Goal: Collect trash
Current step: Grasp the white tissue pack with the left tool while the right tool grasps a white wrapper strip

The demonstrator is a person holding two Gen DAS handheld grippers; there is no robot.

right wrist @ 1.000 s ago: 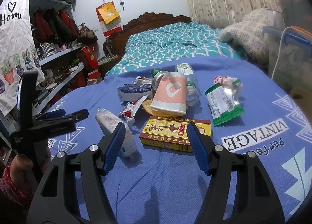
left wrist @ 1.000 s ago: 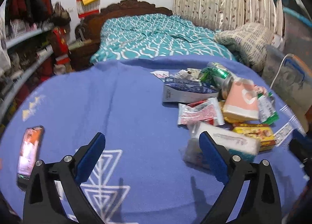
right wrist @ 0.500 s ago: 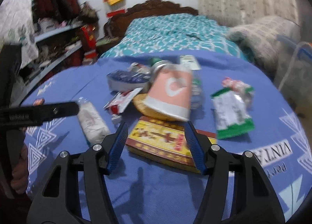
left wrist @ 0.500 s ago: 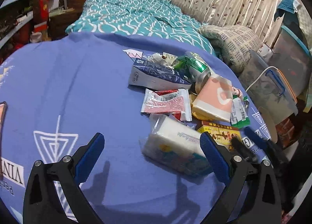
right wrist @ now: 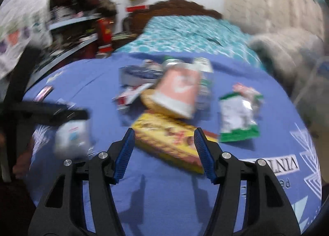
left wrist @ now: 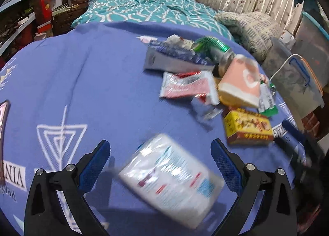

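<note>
Right wrist: blurred | right gripper jaws apart, astride yellow box | left gripper apart over tissue pack

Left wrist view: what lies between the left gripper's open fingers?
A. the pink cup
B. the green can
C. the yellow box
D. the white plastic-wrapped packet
D: the white plastic-wrapped packet lies between the fingers of the left gripper; nothing touches its pads.

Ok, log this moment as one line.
left hand-held gripper: open over white plastic-wrapped tissue pack | right hand-held gripper: open, straddling yellow cardboard box | nothing held
</note>
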